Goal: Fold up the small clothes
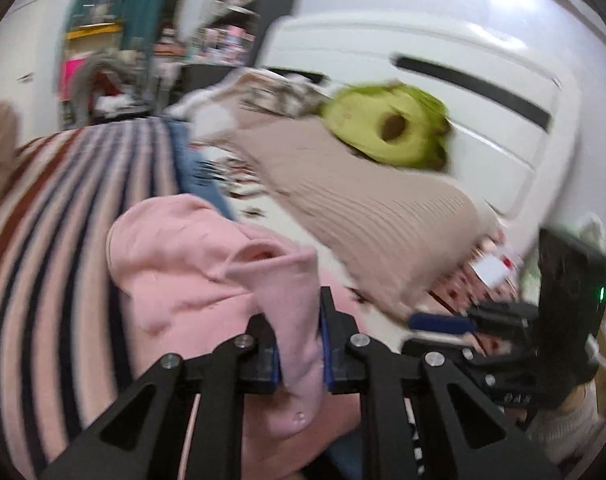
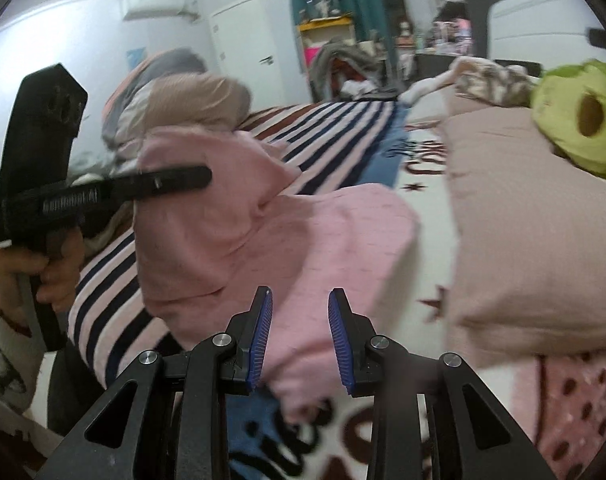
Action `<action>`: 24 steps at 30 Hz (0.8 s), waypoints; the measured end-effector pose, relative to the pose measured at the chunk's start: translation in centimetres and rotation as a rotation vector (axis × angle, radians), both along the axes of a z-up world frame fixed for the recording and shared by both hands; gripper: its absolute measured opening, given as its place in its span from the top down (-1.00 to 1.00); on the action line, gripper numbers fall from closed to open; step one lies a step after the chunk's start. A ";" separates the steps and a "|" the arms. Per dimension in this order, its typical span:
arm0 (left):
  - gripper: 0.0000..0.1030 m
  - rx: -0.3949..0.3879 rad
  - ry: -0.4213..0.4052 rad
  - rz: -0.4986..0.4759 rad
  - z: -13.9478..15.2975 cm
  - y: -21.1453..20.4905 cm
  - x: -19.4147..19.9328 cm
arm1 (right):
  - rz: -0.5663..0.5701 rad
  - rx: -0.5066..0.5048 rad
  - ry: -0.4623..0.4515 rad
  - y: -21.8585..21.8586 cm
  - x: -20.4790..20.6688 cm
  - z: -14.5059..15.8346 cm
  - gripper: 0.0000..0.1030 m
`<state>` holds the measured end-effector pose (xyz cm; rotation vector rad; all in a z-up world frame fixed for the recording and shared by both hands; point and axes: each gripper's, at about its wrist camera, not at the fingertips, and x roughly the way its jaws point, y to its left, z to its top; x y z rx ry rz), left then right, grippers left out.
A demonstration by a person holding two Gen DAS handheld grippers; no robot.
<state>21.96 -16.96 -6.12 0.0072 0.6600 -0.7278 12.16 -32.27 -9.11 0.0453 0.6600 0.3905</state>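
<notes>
A small pink garment [image 1: 191, 256] lies on the bed. My left gripper [image 1: 299, 316] is shut on a fold of it and holds that edge lifted; a snap button shows on the gripped strip. In the right wrist view the pink garment [image 2: 303, 240] is draped up at its left side, where the left gripper [image 2: 201, 178] pinches it. My right gripper [image 2: 299, 312] is open and empty, just above the garment's near edge. It also shows at the right of the left wrist view [image 1: 435, 322].
A striped pink, navy and brown blanket [image 1: 63, 208] covers the bed. A beige ribbed pillow [image 2: 535, 220] lies to the right with a green avocado plush [image 2: 583, 120] on it. A printed white and blue sheet [image 2: 343, 440] lies beneath. White wardrobe [image 1: 443, 60] behind.
</notes>
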 end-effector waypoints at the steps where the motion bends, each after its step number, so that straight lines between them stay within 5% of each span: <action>1: 0.77 0.021 0.022 -0.045 -0.8 -1.8 -0.1 | -0.014 0.006 -0.003 -0.7 -0.3 0.0 0.52; 10: 0.76 0.149 0.156 -0.162 -6.4 -6.7 -1.6 | -0.072 0.022 0.009 -3.8 -1.1 -0.5 0.52; 12: 0.66 0.129 0.163 -0.165 -6.0 -6.0 -1.8 | -0.073 0.025 0.014 -4.2 -0.9 -0.7 0.52; 16: 0.05 0.056 0.184 -0.205 -4.5 -3.9 -2.8 | -0.073 0.040 0.014 -4.5 -0.3 -0.6 0.52; 19: 0.00 0.004 0.162 -0.217 -2.5 -1.7 -3.8 | -0.066 0.051 0.011 -4.3 0.3 -0.2 0.47; 22: -0.07 -0.009 0.109 -0.136 -0.9 1.4 -3.9 | -0.058 0.054 0.007 -3.8 1.1 0.0 0.19; 24: -0.09 0.002 0.079 -0.063 -0.6 3.1 -3.5 | -0.044 0.053 0.007 -3.0 2.0 0.1 0.17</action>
